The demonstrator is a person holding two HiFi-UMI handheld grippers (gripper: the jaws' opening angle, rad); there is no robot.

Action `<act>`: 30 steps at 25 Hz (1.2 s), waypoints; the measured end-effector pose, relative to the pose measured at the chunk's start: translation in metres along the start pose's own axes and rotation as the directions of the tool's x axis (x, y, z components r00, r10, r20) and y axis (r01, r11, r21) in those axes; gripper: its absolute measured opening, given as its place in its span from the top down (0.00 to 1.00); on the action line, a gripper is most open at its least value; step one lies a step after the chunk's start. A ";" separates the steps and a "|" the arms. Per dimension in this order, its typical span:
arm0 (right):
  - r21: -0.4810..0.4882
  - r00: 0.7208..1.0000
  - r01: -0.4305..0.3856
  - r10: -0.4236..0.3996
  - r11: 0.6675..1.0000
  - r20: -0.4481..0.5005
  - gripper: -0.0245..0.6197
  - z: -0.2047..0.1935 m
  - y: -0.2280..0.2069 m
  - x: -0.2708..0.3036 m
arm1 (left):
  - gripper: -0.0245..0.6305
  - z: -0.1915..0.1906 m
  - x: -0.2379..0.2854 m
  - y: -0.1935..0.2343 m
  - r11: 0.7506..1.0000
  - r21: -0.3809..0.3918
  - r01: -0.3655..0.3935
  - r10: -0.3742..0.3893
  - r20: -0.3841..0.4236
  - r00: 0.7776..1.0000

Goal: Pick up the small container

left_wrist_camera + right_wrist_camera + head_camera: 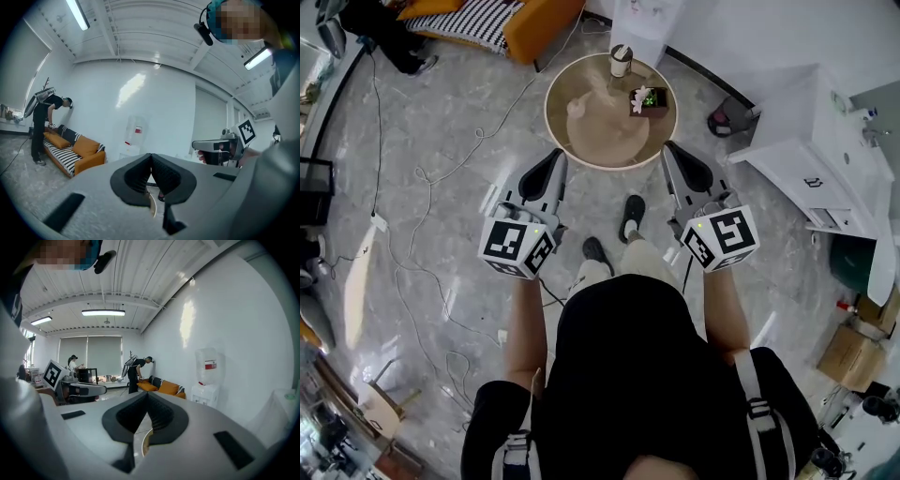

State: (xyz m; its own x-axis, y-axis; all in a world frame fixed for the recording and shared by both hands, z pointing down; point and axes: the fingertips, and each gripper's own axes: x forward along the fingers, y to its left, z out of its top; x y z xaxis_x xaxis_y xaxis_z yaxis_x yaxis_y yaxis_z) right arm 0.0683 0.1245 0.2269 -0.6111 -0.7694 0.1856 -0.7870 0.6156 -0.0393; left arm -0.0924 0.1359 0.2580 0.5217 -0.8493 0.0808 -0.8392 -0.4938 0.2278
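A small pale container (622, 60) with a dark band stands at the far edge of a round beige table (581, 141). Near it sit a dark box holding a green plant (648, 100) and a pale cloth-like heap (591, 105). My left gripper (557, 157) hovers at the table's near left rim, shut and empty. At the near right rim my right gripper (671, 150) is likewise shut and empty. Both are held level, well short of the container. In the left gripper view the left gripper (151, 161) has its jaws together; the right gripper (147, 399) looks the same in its own view.
An orange sofa (502, 21) with striped cushions stands at the far left, with a person (44, 126) bending beside it. Cables (412, 187) trail over the grey floor. A white cabinet (806, 141) is on the right and a water dispenser (208, 371) stands behind the table.
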 end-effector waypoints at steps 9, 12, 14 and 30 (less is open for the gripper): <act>-0.011 0.997 -0.072 0.073 0.997 0.020 0.96 0.013 -0.045 0.065 | 0.93 0.016 0.054 0.035 0.997 0.007 -0.076 0.076 0.006 0.997; -0.020 0.994 -0.109 0.110 0.994 0.015 0.96 0.019 -0.070 0.086 | 0.93 0.024 0.082 0.041 0.994 0.007 -0.109 0.109 0.011 0.994; -0.023 0.990 -0.141 0.141 0.990 0.011 0.96 0.022 -0.088 0.101 | 0.93 0.027 0.102 0.045 0.991 0.004 -0.134 0.134 0.013 0.991; 0.066 0.948 -0.307 0.311 0.949 -0.060 0.96 -0.009 -0.159 0.179 | 0.93 -0.015 0.188 0.063 0.952 -0.045 -0.304 0.301 -0.070 0.951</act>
State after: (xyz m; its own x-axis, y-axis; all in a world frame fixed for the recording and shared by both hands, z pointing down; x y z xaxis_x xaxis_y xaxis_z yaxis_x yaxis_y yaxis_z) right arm 0.0849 -0.1101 0.2753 -0.8195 -0.5280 0.2229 -0.5649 0.8096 -0.1592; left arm -0.0447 -0.0521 0.3024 0.2545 -0.9433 0.2131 -0.9503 -0.2031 0.2358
